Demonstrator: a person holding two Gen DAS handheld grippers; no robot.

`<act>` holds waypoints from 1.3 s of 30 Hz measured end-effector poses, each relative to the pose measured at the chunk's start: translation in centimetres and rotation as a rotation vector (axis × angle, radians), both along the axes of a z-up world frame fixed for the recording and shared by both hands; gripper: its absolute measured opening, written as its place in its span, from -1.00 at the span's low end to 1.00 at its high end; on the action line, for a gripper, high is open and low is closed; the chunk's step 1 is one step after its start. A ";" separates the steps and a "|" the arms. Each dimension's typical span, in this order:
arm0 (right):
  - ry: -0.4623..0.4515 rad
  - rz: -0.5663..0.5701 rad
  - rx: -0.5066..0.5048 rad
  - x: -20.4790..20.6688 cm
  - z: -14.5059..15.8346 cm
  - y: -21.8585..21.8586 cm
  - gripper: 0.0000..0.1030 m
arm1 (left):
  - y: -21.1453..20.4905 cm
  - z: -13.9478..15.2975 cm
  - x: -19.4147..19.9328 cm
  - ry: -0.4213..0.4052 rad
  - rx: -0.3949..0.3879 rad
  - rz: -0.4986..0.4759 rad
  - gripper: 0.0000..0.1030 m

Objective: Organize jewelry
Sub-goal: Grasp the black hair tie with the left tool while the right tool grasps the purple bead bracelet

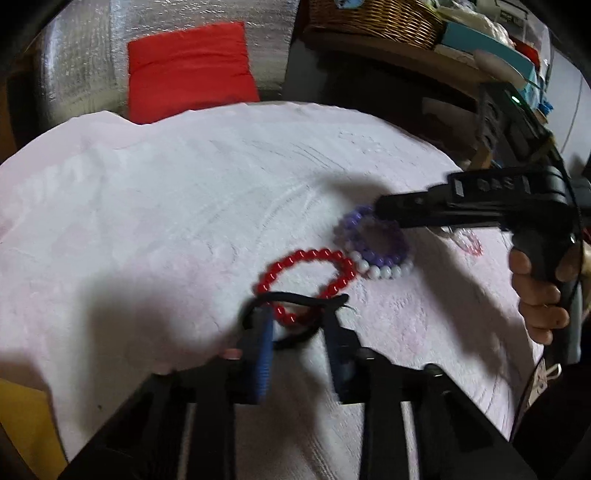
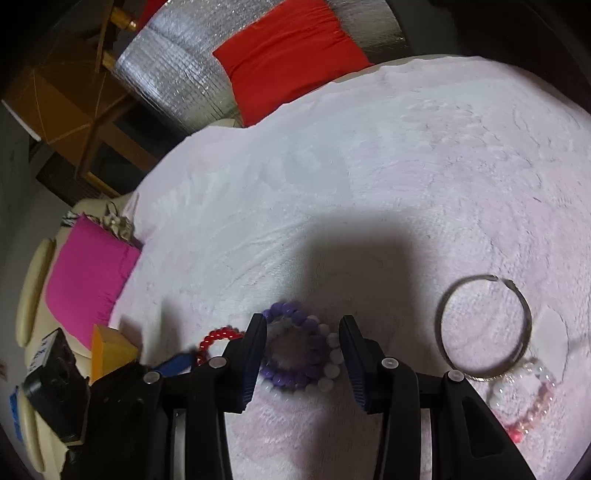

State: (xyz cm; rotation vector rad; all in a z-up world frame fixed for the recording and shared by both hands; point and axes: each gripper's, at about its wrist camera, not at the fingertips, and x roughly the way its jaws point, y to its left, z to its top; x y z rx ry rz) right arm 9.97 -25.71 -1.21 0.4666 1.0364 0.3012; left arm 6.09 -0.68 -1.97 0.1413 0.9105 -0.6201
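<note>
In the left wrist view, my left gripper (image 1: pixel 299 314) stands low over the pale cloth (image 1: pixel 184 206), jaws narrow but apart. A black cord loop (image 1: pixel 303 298) and the near edge of a red bead bracelet (image 1: pixel 306 271) lie between its tips, with a gap still showing. Beyond them a purple bead bracelet (image 1: pixel 373 240) overlaps a white bead one (image 1: pixel 384 271). My right gripper (image 2: pixel 303 325) is open and straddles the purple bracelet (image 2: pixel 291 369) and the white beads (image 2: pixel 334 350), pads at their sides. From the left wrist view, the right gripper (image 1: pixel 384 210) reaches in from the right.
A metal bangle (image 2: pixel 443 332), a pink bead bracelet (image 2: pixel 532 410) and a white tag (image 2: pixel 550 339) lie to the right on the cloth. A red cushion (image 2: pixel 291 48), silver mat (image 2: pixel 173 74) and pink cushion (image 2: pixel 85 277) lie past the table edge. A wicker basket (image 1: pixel 376 18) sits on a shelf.
</note>
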 end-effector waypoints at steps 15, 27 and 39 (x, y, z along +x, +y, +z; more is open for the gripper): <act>-0.060 -0.062 0.082 -1.9 2.7 -3.1 -0.79 | 1.8 1.5 -4.7 -0.008 -0.079 -0.010 -0.87; -0.083 -0.043 0.133 -4.1 4.6 -3.5 -0.79 | 1.2 2.1 -0.4 -0.079 0.052 0.056 0.20; -0.063 -0.065 0.157 -3.6 3.8 -4.3 -0.79 | -0.9 -0.4 0.8 -0.012 0.077 -0.067 -0.28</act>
